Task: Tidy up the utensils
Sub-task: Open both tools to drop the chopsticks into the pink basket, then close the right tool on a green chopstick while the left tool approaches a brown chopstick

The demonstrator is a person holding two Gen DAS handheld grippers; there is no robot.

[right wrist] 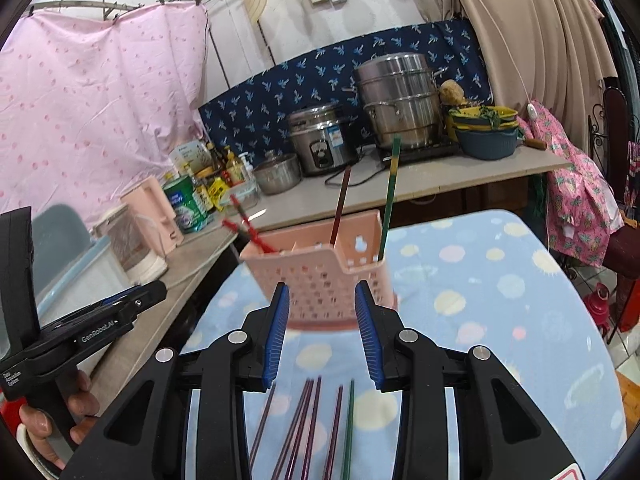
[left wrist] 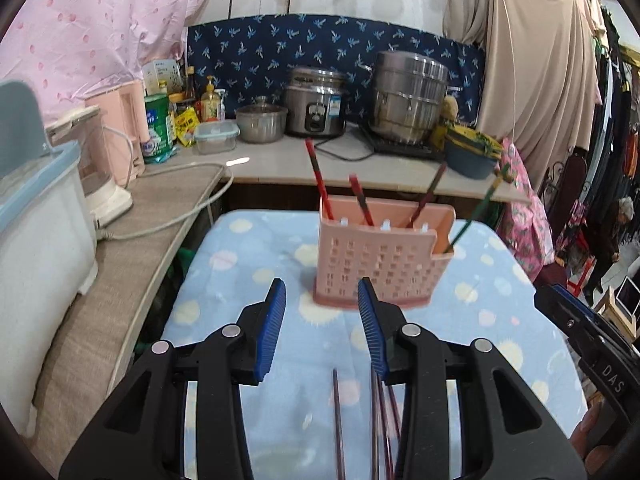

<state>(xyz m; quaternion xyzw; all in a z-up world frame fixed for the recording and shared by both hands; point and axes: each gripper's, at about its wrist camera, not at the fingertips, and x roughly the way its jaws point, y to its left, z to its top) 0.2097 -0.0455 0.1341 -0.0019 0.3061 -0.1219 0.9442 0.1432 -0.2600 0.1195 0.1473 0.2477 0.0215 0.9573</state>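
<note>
Left wrist view: left gripper [left wrist: 322, 320] held low over the dotted blue cloth [left wrist: 248, 280], fingers spread apart with nothing between them. Straight ahead and near, the pink slotted holder [left wrist: 380, 260] standing upright on the cloth, four chopsticks already leaning in it, three reddish in the main bin, a green one [left wrist: 476, 212] in the small side pocket, probably sorted that way by colour. Beneath the gripper, loose dark chopsticks [left wrist: 339, 420] flat on the cloth, one between the fingers' line, others tucked under the right finger. Right wrist view: right gripper [right wrist: 322, 320] likewise parted and empty, poised just before the holder [right wrist: 320, 276], which looks tilted and blurred here. Below and between the fingers, a fan of purple chopsticks [right wrist: 308, 420] plus one green chopstick [right wrist: 349, 424], lying lengthwise, likely laid out for easy pinching. Left gripper's body [right wrist: 100, 320] visible at left, gripped by a hand [right wrist: 52, 416].
</note>
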